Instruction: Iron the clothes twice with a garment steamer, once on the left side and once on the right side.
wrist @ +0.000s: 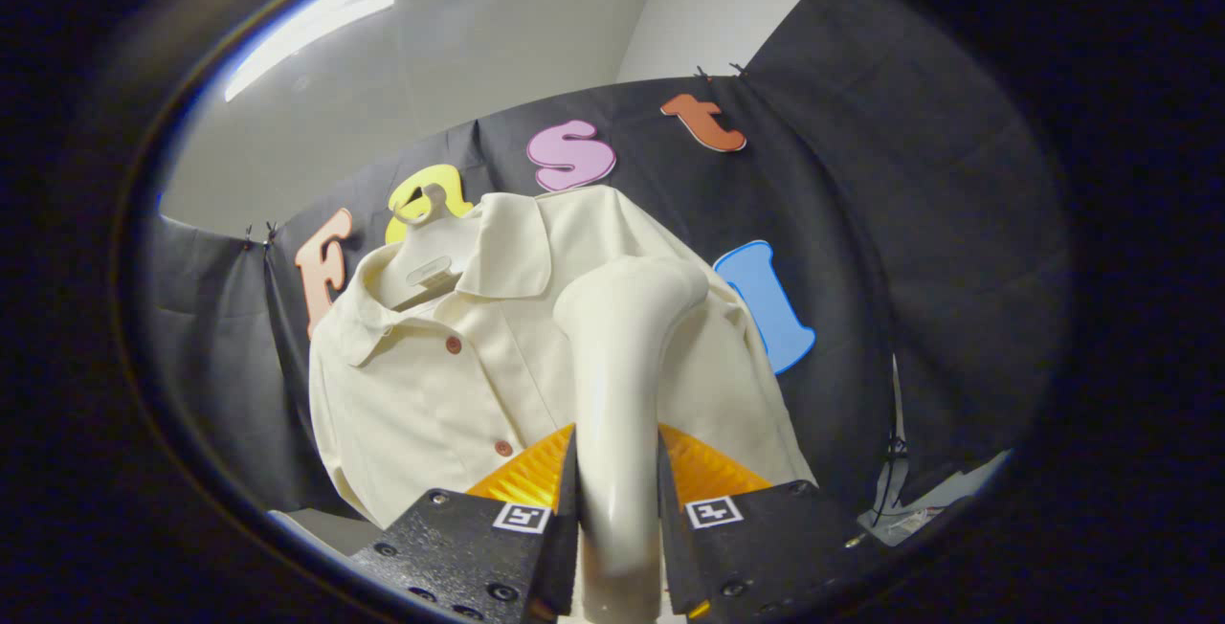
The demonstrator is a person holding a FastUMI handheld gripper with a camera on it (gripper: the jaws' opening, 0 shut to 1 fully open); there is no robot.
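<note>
Upright, glossy cream steamer (curved head) clenched in tongs, before shirt.

No readable text; shirt's neck tag is blurred.

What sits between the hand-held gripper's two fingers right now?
In the gripper view, the garment steamer's handle sits between the fingers of the hand-held gripper, both pressing on it; its head reaches up in front of the cream shirt.

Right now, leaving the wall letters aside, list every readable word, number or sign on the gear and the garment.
Tag on the hanger: too small to read.
Square markers on the tongs, shut on the steamer: patterns, no words.
Shirt: no text.
</note>
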